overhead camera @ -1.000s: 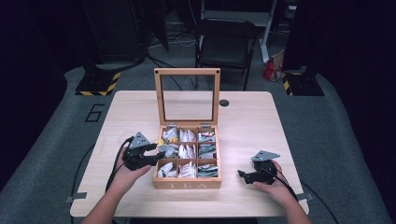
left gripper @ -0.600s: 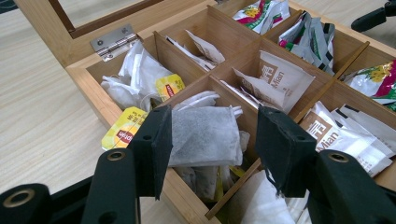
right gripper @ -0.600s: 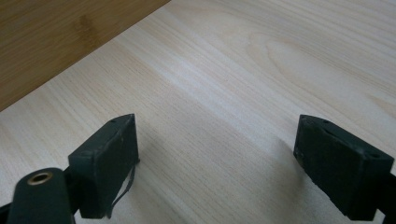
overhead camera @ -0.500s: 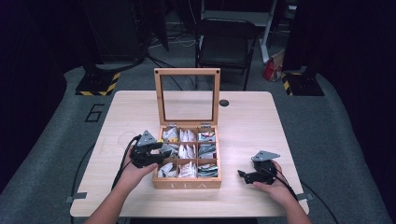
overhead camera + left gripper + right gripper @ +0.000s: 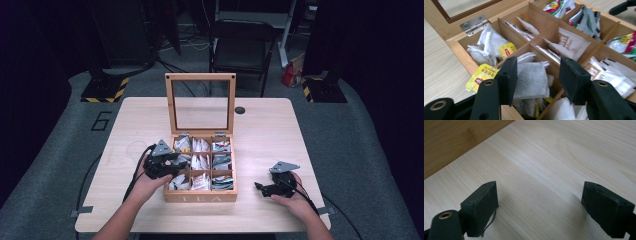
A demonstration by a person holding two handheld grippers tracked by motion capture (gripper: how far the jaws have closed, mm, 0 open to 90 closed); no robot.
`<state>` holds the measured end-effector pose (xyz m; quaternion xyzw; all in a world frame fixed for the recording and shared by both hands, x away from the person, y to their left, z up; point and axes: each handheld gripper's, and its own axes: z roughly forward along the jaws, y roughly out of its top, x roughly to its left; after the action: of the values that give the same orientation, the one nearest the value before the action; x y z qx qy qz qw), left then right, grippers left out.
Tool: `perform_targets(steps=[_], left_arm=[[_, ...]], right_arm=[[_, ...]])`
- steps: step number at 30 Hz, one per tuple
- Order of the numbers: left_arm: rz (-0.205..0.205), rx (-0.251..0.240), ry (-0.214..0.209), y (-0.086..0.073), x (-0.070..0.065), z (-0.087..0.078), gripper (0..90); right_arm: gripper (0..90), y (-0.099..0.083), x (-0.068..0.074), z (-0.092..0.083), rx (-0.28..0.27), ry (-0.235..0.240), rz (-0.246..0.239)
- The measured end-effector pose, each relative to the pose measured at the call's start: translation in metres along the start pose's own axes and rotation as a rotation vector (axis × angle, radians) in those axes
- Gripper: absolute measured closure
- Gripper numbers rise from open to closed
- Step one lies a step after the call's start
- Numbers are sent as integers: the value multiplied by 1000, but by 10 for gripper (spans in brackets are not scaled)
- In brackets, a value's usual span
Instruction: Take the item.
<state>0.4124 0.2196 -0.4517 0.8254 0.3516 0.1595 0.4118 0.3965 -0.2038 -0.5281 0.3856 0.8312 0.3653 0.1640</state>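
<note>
Left gripper (image 5: pixel 536 75) is hovering over the left column of the open, nine-compartment wooden tea box (image 5: pixel 200 196), which is sitting near the front edge of the pale wooden table (image 5: pixel 280 135). Its jaws are standing partly apart and have just been closing a little. A white paper tea bag (image 5: pixel 531 80) is lying in the gap between them, in the middle-left compartment; the pads are not pressing on it, though the contact on the left pad is hard to judge from this angle. Just beside that bag, a yellow tea tag (image 5: pixel 482 76) is hanging over the box's outer wall. The box's glass-paned wooden lid (image 5: pixel 201 102) is standing upright at the back.

In the high view, the left gripper (image 5: pixel 167 165) is sitting at the box's left edge, held by the left hand (image 5: pixel 145 182).

Right gripper (image 5: pixel 540 205) is resting low over bare table, right of the box, jaws spread wide, nothing between them. In the high view the right gripper (image 5: pixel 265 189) is lying well apart from the box.
</note>
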Motion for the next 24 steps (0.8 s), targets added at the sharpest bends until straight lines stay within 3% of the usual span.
perform_targets(steps=[15,21,24], left_arm=[[-1,38,-16,-1,6,11,465],[25,40,17,-1,5,10,546],[22,14,43,0,5,7,565]], right_arm=[[131,0,0,0,-5,-4,2],[131,0,0,0,-4,-3,0],[131,0,0,0,-4,-3,1]])
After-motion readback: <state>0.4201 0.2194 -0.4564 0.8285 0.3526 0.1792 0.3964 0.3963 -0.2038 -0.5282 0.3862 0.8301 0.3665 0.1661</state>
